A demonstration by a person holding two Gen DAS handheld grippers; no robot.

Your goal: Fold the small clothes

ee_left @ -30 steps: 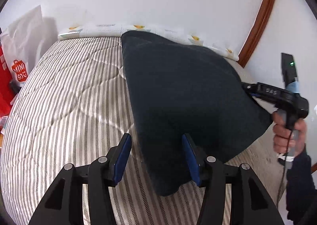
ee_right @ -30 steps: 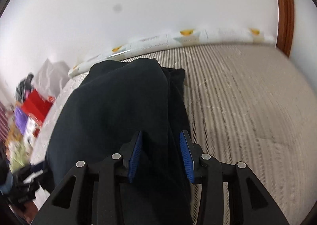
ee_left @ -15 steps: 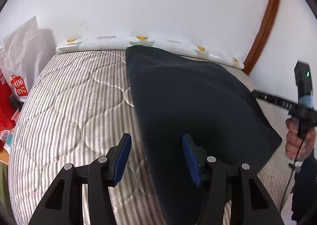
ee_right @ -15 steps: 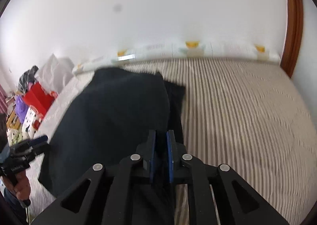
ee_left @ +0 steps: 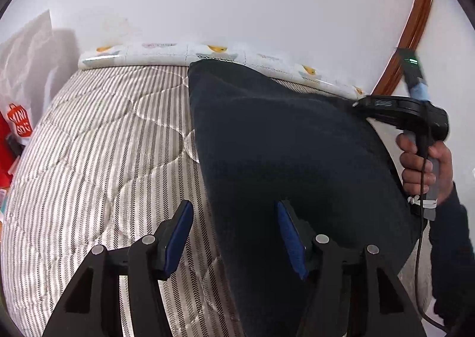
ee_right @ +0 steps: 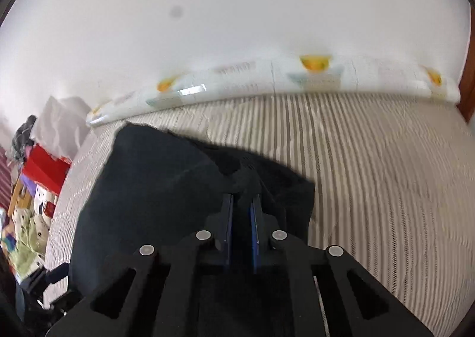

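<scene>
The right tool pinches the dark cloth – lifted off the striped bed. The left tool is wide – holding nothing.

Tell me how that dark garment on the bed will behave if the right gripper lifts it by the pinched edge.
The dark garment probably drapes limply: it already sags in soft folds where the right gripper pinches it. Its fuzzy, thick-looking surface suggests it won't slip out easily. It likely drags rather than slides on the striped mattress.
</scene>
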